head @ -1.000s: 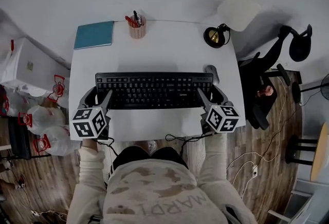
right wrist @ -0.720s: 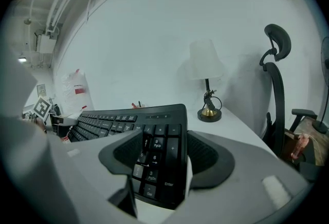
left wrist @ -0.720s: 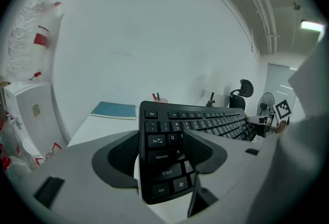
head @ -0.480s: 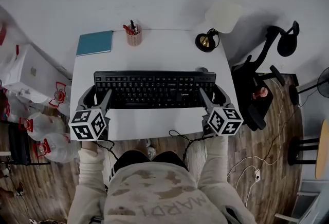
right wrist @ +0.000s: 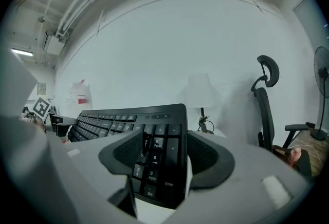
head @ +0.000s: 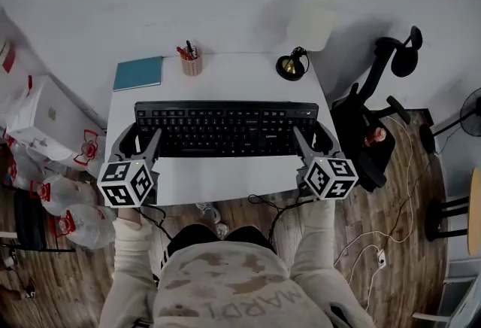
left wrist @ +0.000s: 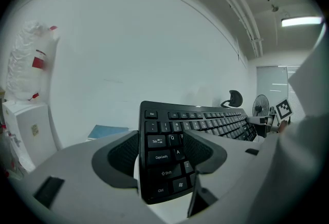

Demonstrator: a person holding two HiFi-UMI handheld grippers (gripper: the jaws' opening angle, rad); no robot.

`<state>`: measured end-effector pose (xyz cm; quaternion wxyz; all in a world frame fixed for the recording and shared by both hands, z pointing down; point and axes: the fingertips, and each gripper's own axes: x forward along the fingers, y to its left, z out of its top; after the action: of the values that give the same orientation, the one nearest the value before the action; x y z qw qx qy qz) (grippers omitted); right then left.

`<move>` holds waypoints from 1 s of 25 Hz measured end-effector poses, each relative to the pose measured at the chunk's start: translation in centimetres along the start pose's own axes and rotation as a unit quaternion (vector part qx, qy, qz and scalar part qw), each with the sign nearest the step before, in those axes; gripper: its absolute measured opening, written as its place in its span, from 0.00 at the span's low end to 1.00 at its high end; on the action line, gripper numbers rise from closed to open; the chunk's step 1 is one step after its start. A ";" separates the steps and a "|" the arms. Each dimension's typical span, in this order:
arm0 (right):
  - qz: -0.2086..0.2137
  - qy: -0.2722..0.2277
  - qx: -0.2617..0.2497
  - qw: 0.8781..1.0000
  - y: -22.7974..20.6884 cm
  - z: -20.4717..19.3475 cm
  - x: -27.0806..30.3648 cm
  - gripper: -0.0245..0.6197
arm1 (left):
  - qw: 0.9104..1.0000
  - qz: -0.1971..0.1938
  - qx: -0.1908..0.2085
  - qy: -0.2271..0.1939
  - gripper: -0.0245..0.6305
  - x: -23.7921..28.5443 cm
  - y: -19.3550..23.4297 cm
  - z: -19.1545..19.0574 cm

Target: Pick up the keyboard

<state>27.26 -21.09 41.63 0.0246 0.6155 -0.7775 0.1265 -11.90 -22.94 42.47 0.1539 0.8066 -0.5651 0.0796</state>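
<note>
Keyboard [head: 225, 129] runs left to right (keys upward).

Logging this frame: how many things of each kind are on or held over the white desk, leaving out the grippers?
keyboard: 1
notebook: 1
pen cup: 1
lamp: 1
Total: 4

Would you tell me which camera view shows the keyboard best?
The head view: nearly the whole keyboard shows there, end to end. The left gripper view shows mainly its left-end keys, foreshortened; the right gripper view mainly its number pad.
</note>
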 end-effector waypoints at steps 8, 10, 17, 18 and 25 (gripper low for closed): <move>-0.004 -0.032 -0.011 0.999 0.7 2.4 -2.0 0.48 | 0.999 -0.006 0.010 -0.032 0.45 -1.6 -0.9 2.2; -0.004 -0.039 -0.015 0.999 1.0 3.0 -2.4 0.48 | 0.999 -0.006 0.010 -0.039 0.45 -2.1 -1.0 2.6; -0.003 -0.061 -0.028 0.998 1.8 4.5 -3.4 0.48 | 0.998 -0.007 0.012 -0.066 0.45 -3.4 -1.1 3.7; -0.003 -0.063 -0.029 0.998 1.9 4.8 -3.5 0.48 | 0.997 -0.008 0.013 -0.070 0.45 -3.5 -1.1 3.9; -0.005 -0.083 -0.037 0.996 2.4 6.3 -3.7 0.48 | 0.996 -0.012 0.017 -0.092 0.45 -3.7 -1.1 5.5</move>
<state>26.62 -18.48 34.40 -0.0165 0.6266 -0.7778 0.0461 -12.43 -21.16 36.05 0.0886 0.8200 -0.5654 0.0125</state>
